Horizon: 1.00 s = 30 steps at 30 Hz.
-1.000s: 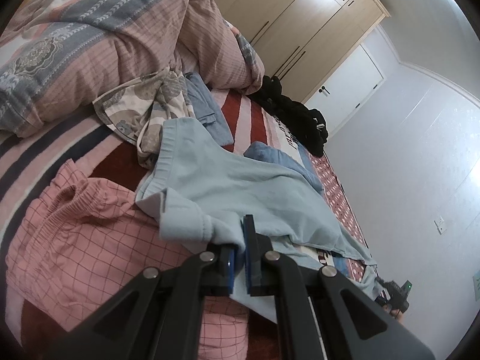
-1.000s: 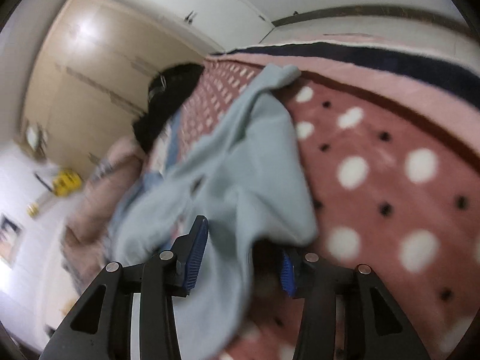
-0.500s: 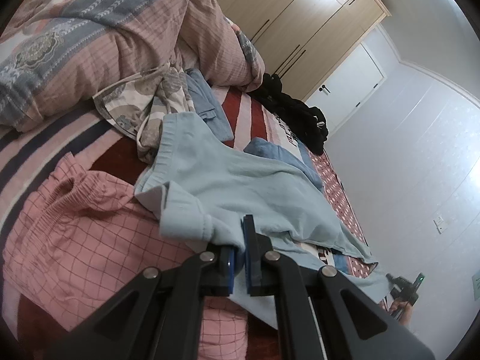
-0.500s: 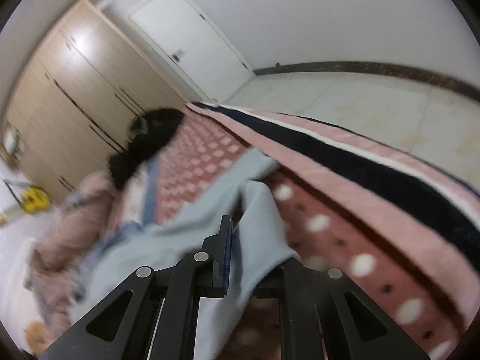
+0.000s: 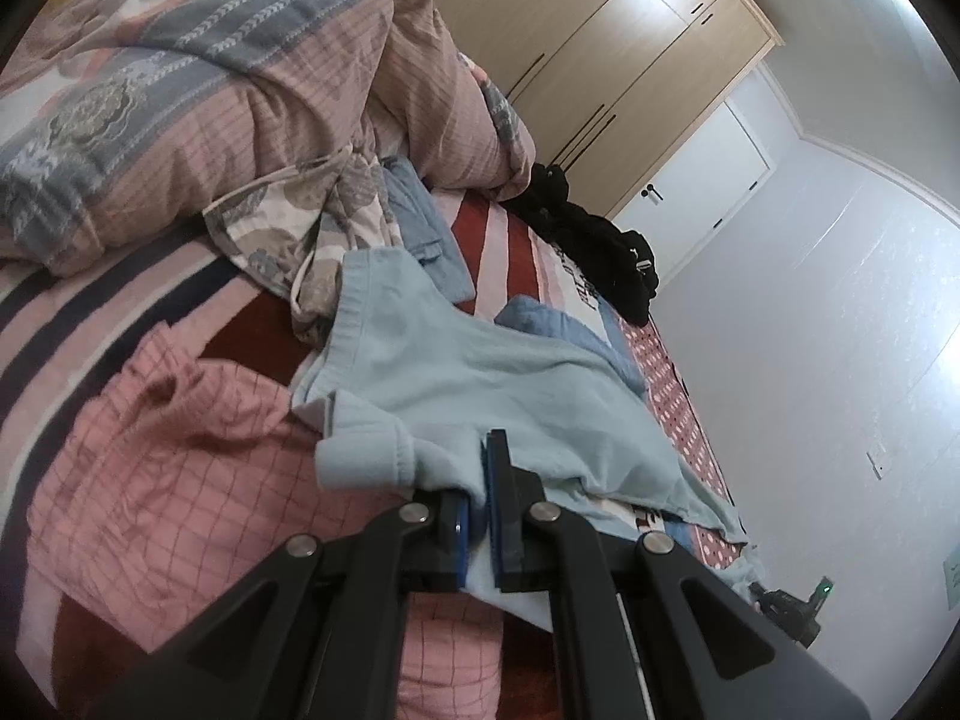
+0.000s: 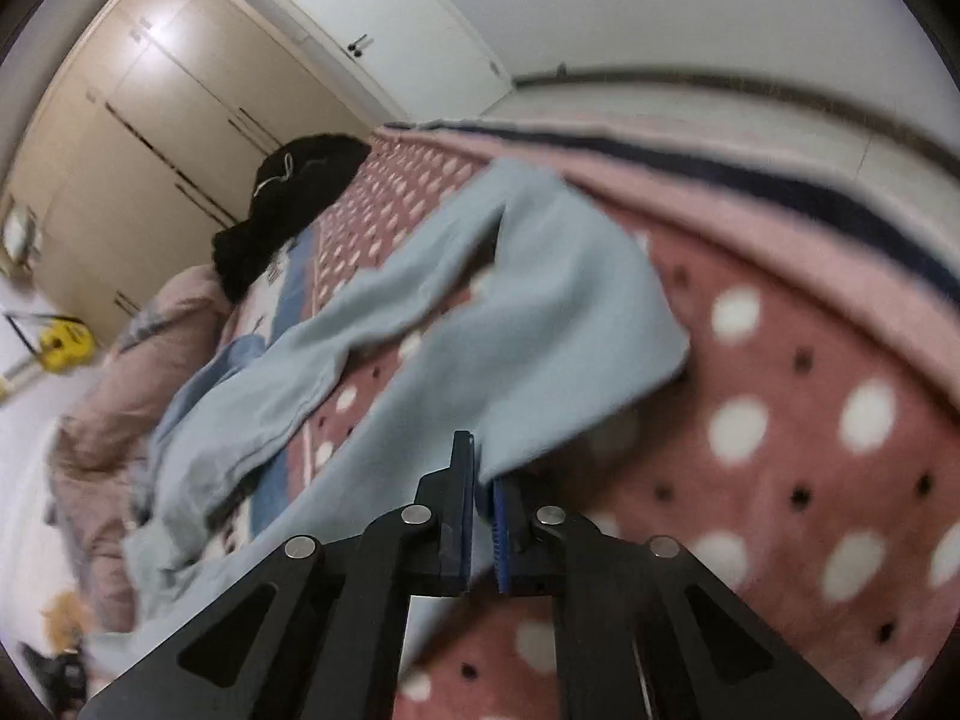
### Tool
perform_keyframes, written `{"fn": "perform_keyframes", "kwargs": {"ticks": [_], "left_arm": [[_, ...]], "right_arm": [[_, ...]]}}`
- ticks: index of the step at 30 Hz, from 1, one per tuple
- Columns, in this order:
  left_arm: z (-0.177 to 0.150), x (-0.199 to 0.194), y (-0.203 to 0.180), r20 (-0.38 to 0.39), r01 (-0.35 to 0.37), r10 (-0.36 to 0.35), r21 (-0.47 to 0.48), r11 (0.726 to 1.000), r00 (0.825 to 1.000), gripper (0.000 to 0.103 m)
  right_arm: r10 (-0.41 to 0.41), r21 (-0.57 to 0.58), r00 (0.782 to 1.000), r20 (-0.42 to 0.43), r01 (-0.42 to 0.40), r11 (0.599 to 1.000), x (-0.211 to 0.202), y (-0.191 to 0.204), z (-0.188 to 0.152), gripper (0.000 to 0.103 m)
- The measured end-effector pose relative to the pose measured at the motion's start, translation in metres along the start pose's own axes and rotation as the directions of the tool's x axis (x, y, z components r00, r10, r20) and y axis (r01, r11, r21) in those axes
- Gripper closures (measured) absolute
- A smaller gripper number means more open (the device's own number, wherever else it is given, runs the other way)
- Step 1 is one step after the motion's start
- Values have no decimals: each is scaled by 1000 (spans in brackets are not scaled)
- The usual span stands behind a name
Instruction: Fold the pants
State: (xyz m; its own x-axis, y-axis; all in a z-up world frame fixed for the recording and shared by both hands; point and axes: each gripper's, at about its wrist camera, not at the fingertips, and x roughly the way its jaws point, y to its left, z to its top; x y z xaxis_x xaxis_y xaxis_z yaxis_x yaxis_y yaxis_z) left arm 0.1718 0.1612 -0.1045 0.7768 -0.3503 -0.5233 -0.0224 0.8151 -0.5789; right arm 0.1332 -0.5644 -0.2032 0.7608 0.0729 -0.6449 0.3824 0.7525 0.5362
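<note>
We see the light blue pants [image 5: 480, 384] spread across the bed [image 5: 180, 294], waistband toward the left and far side, legs trailing off to the right edge. In the right wrist view the same pants [image 6: 528, 324] show two legs running away over the polka-dot blanket [image 6: 780, 420]; this view is blurred, so the exact lie of the far leg is uncertain.

The left hand-held gripper [image 5: 480, 516] is clamped on a bunched fold near the waistband, cloth pinched between its blue pads. The right hand-held gripper [image 6: 483, 516] is closed on a leg end, the fabric rising from between its pads.

Just left of the pants lies a pink checked garment [image 5: 156, 468], partly under the waistband corner. Beyond, a floral cloth [image 5: 300, 228] and a darker blue garment [image 5: 420, 228] touch the waistband's far side. A rumpled pink and grey duvet [image 5: 210, 90] sits far left. A black clothing heap [image 5: 600, 246] lies at the far end of the bed, before the wooden wardrobe [image 5: 600, 42] and white door [image 5: 702, 180].
</note>
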Motion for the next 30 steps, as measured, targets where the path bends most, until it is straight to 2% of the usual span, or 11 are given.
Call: {"fn": "perform_keyframes", "kwargs": {"ticks": [5,8,16,20,23,26,30], "left_arm": [[35,17,-17,5,-11,11,32,999,1000,100],[62,40,-24,5,-59,59,50,997,998,101],[130,130,-21,-38,-172,175,61,983,984,101],[149,184,-10,-71,-211,214,47,976,974,101],[150,213,-1,-82,-243,246,50,969,966,100],[149,226,1,-69,-257,262,79,963,962,100],[153,236,4,-50,-286,292,102,953,955,100]], "right_arm": [[21,-73,999,26,-19,997,-13,39,41,102],[-4,-105,1000,24,7,994,-11,62,74,102],[-125,-157,991,38,130,979,47,111,143,102],[-186,-184,982,37,190,964,80,122,157,102],[-255,-213,967,21,253,944,111,123,157,101],[-271,-229,962,21,268,936,135,120,151,101],[-266,-195,962,69,274,942,142,113,153,101]]}}
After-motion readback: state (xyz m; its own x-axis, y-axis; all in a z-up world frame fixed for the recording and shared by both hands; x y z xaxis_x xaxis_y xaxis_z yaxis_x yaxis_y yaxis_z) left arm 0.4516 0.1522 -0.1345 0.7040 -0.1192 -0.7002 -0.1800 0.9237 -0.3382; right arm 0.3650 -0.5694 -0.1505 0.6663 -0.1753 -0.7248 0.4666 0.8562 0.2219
